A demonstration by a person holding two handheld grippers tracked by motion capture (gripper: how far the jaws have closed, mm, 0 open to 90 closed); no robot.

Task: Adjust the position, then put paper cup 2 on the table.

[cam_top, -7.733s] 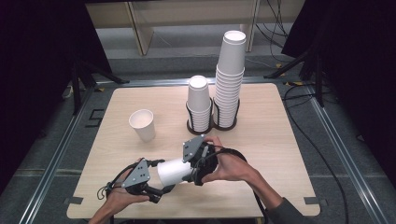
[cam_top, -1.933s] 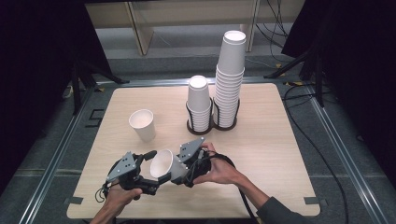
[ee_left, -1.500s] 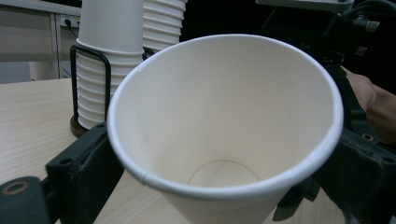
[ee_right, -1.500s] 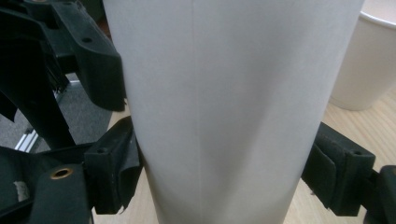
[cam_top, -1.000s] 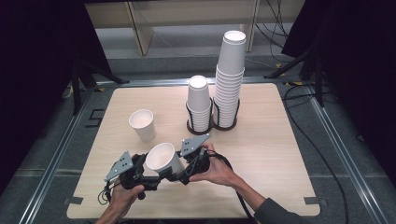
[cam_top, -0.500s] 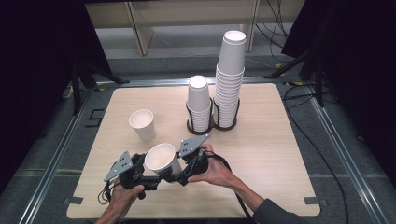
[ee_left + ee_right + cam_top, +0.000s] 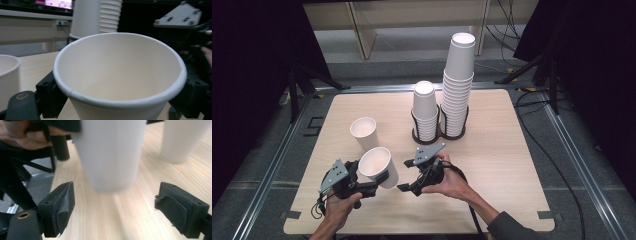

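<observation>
A white paper cup (image 7: 379,165) hangs tilted just above the front left of the table, mouth up. My left gripper (image 7: 369,178) is shut on its lower wall; its jaws have just been closing with the cup between them. In the left gripper view the cup (image 7: 120,75) stands close, with black fingers (image 7: 50,97) on both sides of it. My right gripper (image 7: 404,176) is open just right of the cup, apart from it. In the right gripper view its jaws (image 7: 125,215) stand wide with bare table between them and the cup (image 7: 112,152) ahead.
A second loose cup (image 7: 363,132) stands upright on the wooden table (image 7: 512,165) behind the held one. At the back middle a black holder (image 7: 439,136) carries a short stack of cups (image 7: 425,107) and a tall stack (image 7: 458,85).
The cup lay on its side between both grippers earlier. It has since turned mouth up in my left gripper, and my right gripper has come off it. Both hands have barely shifted lately.
</observation>
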